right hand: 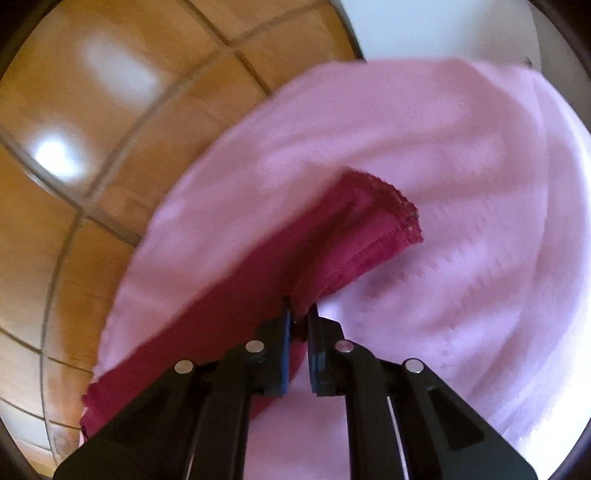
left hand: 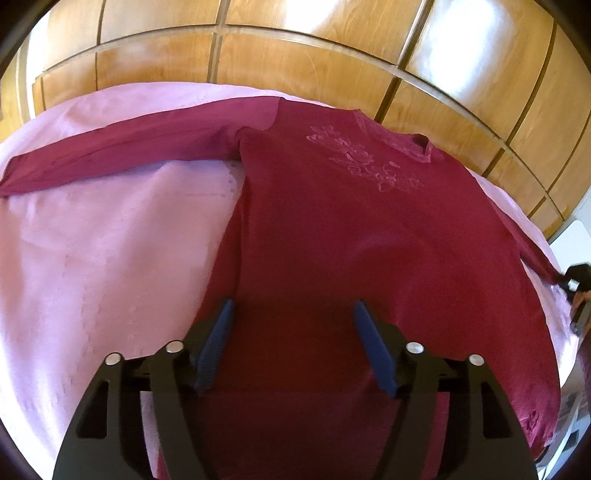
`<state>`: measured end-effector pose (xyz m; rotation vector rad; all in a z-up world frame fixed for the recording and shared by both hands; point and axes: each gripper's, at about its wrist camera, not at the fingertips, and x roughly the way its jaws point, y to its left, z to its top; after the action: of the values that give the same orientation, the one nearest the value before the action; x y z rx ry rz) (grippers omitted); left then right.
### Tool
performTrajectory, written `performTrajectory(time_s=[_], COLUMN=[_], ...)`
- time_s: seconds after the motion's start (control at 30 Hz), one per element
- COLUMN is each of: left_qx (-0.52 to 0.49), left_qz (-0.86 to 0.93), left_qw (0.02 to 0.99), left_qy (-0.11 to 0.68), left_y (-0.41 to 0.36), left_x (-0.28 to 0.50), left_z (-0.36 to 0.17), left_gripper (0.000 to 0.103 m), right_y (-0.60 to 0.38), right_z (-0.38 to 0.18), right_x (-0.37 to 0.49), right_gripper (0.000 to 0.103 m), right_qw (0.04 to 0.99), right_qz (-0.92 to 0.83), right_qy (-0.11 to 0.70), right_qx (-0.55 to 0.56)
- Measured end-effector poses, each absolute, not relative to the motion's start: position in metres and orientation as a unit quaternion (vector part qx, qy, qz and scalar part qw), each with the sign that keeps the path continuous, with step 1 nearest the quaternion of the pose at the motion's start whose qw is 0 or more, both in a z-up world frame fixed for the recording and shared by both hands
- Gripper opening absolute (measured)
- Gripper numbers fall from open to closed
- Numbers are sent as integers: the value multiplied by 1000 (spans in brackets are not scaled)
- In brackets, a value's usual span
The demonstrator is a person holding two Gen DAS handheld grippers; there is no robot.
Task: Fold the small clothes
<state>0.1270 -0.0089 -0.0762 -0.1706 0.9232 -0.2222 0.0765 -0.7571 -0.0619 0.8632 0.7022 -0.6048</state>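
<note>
A maroon long-sleeved top (left hand: 351, 236) with embroidery on the chest lies flat, front up, on a pink cloth (left hand: 110, 258). Its left sleeve (left hand: 118, 155) stretches out to the left. My left gripper (left hand: 293, 314) is open and hovers over the lower body of the top. My right gripper (right hand: 300, 312) is shut on the right sleeve (right hand: 332, 243) near the cuff and holds it above the pink cloth (right hand: 461, 221). The right gripper also shows at the right edge of the left wrist view (left hand: 570, 282), holding the sleeve end.
The pink cloth covers a table above a wooden parquet floor (left hand: 295, 48). The floor also lies to the left of the table edge in the right wrist view (right hand: 74, 147). A white surface (right hand: 424, 26) stands beyond the cloth's far edge.
</note>
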Motion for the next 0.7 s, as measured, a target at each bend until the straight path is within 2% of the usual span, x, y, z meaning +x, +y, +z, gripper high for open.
performTrajectory(time_s=[0.1,0.37,0.53,0.7], left_qx=[-78,-122,-153,-183], left_qz=[-107,-127,-160,-192], left_qw=[885,875,880,878], left_qy=[447,450,420,399], left_y=[-13,-4,0,6], left_x=[129,128,126,134], left_z=[-76,-66,-47,-29], left_gripper=[74,74,74,74], right_y=[-733,-598,-478,-358], right_z=[-34,18,17,-12], right_x=[89,174,219,246], right_gripper=[7,7,6,7], right_qw=[836,883,885,861], right_qz=[-233,-69,41,145], right_qy=[316,325,360,424], right_qx=[384,331,293,242])
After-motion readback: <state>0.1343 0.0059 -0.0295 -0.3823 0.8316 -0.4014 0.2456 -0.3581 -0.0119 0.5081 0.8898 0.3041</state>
